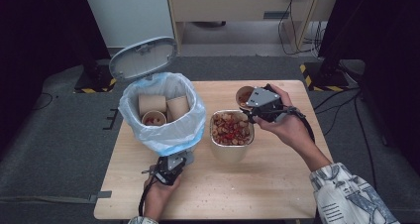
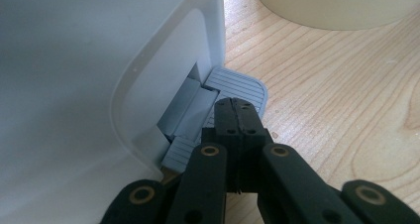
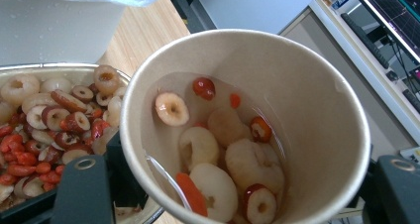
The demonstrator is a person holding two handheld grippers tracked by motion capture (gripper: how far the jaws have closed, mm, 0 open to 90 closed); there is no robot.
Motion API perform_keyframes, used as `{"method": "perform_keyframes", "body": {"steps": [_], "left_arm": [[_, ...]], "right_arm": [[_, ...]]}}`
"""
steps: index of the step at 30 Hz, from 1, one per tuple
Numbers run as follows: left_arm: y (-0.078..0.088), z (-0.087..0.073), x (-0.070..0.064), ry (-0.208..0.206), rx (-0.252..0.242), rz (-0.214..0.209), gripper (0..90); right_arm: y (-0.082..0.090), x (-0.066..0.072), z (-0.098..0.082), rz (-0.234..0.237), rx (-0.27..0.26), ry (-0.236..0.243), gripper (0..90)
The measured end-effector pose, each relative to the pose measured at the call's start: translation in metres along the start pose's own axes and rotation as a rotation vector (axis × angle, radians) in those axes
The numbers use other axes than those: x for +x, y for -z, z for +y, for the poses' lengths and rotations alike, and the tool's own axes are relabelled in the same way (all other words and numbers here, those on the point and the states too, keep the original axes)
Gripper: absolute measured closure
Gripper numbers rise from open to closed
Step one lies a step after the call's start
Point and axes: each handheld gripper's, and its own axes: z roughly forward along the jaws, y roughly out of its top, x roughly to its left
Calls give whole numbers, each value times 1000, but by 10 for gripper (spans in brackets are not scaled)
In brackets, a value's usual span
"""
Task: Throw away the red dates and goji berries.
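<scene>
A: The paper cup [image 3: 247, 125] is what the right gripper [image 1: 262, 107] has hold of. But go from the left first.

B: At the left of the wooden table [image 1: 277, 179] stands a white pedal bin [image 1: 163, 120], lid [image 1: 143, 58] tipped up and back, lined with a pale plastic bag [image 1: 190, 127]. Inside it lie used paper cups [image 1: 166, 107].

A: And the left gripper [image 1: 168, 170]?

B: Low at the bin's front. In the left gripper view its jaws are pressed together with nothing between them, and their tips rest on the grey foot pedal [image 2: 237, 85] at the bin's base.

A: Next, to the right?

B: A foil tray [image 1: 231, 130] heaped with sliced dried fruit and red berries, just beside the bin.

A: Then the cup.

B: It sits just beyond the tray's far right corner, clamped by its sides between the right gripper's jaws. The right gripper view looks into it: tilted, with liquid, pale fruit slices, and red pieces pooled at the lower side. Its rim overlaps the tray's edge in that view.
</scene>
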Motion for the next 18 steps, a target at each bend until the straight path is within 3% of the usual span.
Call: {"method": "perform_keyframes", "body": {"steps": [14, 18], "left_arm": [[0, 0, 0, 2, -1, 1, 900], [0, 0, 0, 4, -1, 0, 899]], "right_arm": [[6, -2, 0, -11, 7, 23, 294], [9, -4, 2, -25, 15, 52, 294]]}}
